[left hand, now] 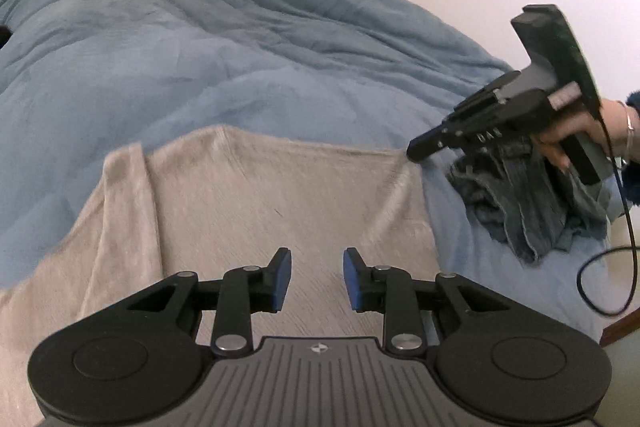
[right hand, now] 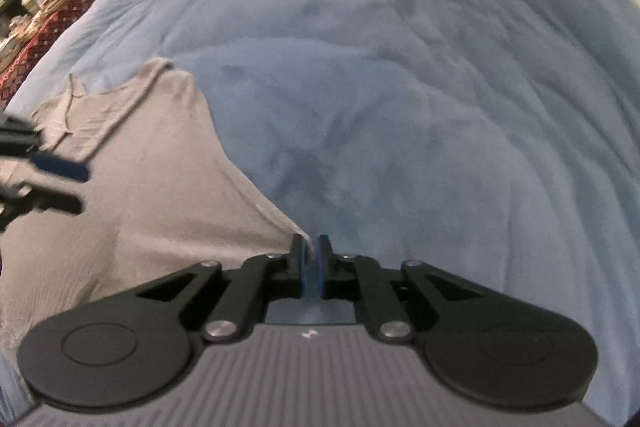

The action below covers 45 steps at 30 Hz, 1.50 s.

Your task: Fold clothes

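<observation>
With the beige garment (left hand: 256,211) spread on the blue bedcover (left hand: 200,47), the right gripper (right hand: 311,251) pinches its corner while the left gripper (left hand: 317,277) hovers half-open and empty above it, so a fold seems underway, and next the left likely needs its own edge.

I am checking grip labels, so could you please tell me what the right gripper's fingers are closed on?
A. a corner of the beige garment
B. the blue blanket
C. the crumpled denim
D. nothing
A: the right gripper is pinched shut on the beige garment's corner, pulled taut towards the fingers.
</observation>
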Tool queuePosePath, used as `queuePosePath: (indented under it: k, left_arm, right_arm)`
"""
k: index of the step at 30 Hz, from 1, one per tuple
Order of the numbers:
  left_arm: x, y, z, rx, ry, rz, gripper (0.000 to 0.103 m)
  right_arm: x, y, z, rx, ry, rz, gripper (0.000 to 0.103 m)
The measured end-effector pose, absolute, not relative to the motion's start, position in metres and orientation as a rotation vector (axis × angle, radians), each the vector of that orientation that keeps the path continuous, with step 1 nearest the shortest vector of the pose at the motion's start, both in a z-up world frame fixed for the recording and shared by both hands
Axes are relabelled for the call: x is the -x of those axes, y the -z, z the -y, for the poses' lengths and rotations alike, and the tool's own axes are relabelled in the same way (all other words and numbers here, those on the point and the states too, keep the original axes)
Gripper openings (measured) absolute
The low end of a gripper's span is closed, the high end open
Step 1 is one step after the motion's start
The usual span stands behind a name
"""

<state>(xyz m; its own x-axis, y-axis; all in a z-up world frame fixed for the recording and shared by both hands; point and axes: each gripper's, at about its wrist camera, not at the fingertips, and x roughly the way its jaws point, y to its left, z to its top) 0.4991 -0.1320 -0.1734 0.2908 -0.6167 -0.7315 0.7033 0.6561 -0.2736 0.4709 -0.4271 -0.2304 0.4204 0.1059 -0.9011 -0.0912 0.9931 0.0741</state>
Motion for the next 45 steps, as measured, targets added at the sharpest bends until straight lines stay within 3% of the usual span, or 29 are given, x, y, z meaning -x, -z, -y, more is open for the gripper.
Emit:
queuePosePath:
  k: [5, 9, 14, 18, 23, 28, 31, 37, 39, 45]
  left_arm:
    - [-0.456, 0.173, 0.099, -0.135, 0.816, -0.935, 0.027]
    - [-0.418, 0.178, 0.055, -0.070, 0.711, -0.996, 0.024]
    - [-0.368, 0.179, -0.002, 0.017, 0.489, -1.020, 0.024]
    - [-0.326, 0.176, -0.039, 0.076, 0.370, -1.001, 0.024]
    - [-0.286, 0.177, -0.059, -0.018, 0.360, -0.988, 0.024]
    - [-0.265, 0.187, -0.076, -0.025, 0.369, -0.972, 0.024]
    - [-0.257, 0.197, -0.082, -0.044, 0.370, -0.933, 0.024]
    - [-0.244, 0.215, -0.087, -0.098, 0.387, -0.810, 0.024]
    - [-0.237, 0.219, -0.087, -0.102, 0.398, -0.789, 0.024]
    - [-0.201, 0.206, -0.084, -0.065, 0.394, -0.674, 0.025]
  right_arm:
    - [-0.432, 0.201, 0.421, -0.051, -0.080, -1.045, 0.013]
    - [-0.387, 0.177, 0.384, -0.107, -0.117, -0.995, 0.032]
    - [-0.336, 0.180, 0.314, -0.234, -0.133, -0.994, 0.034]
    - [-0.300, 0.192, 0.262, -0.233, -0.071, -0.996, 0.045]
    - [-0.268, 0.204, 0.207, -0.162, -0.128, -1.038, 0.046]
    - [-0.258, 0.207, 0.184, -0.162, -0.157, -1.020, 0.069]
    - [-0.258, 0.206, 0.185, -0.204, -0.164, -0.960, 0.084]
    - [-0.251, 0.215, 0.176, -0.106, -0.119, -0.838, 0.091]
    - [-0.234, 0.216, 0.168, -0.043, -0.099, -0.768, 0.102]
    - [-0.174, 0.217, 0.146, 0.024, -0.136, -0.569, 0.102]
